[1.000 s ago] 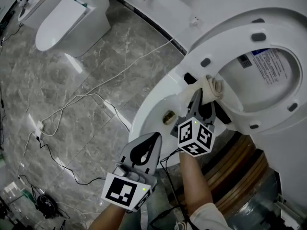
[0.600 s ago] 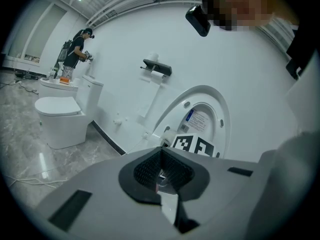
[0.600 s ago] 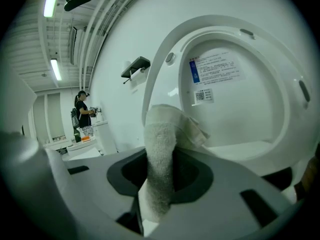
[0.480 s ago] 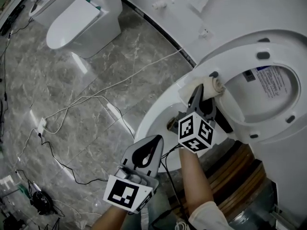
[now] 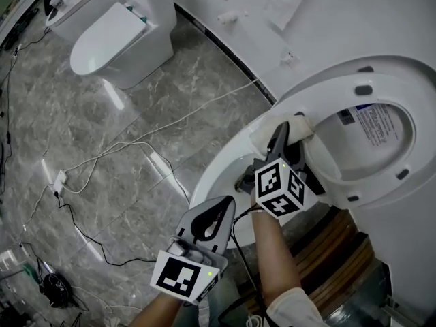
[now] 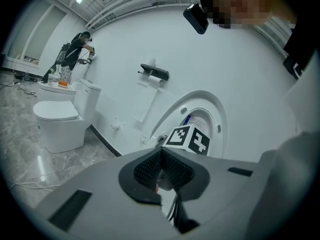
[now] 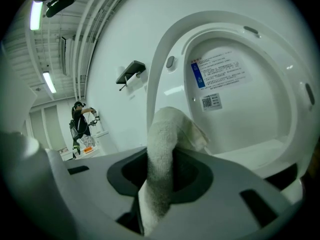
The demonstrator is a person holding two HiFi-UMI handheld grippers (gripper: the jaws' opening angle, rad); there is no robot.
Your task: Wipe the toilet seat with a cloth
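Note:
The white toilet seat [image 5: 320, 101] stands raised, its underside with grey bumpers facing me, against the lid [image 5: 381, 125] that bears a printed label. My right gripper [image 5: 289, 129] is shut on a cream cloth [image 5: 272, 129], which rests against the lower left part of the seat ring. In the right gripper view the cloth [image 7: 167, 149] sticks up between the jaws in front of the seat ring [image 7: 165, 69]. My left gripper [image 5: 221, 206] hangs lower left of the bowl rim [image 5: 218, 165], shut, with nothing in it.
A second white toilet [image 5: 119, 39] stands at the far left on the grey marble floor. White and black cables [image 5: 136, 138] trail across that floor. A curved white wall [image 5: 259, 12] runs behind the toilet. A person [image 6: 75, 51] works far off.
My right gripper has slid the cloth up and along the left side of the raised seat. The left gripper has barely shifted.

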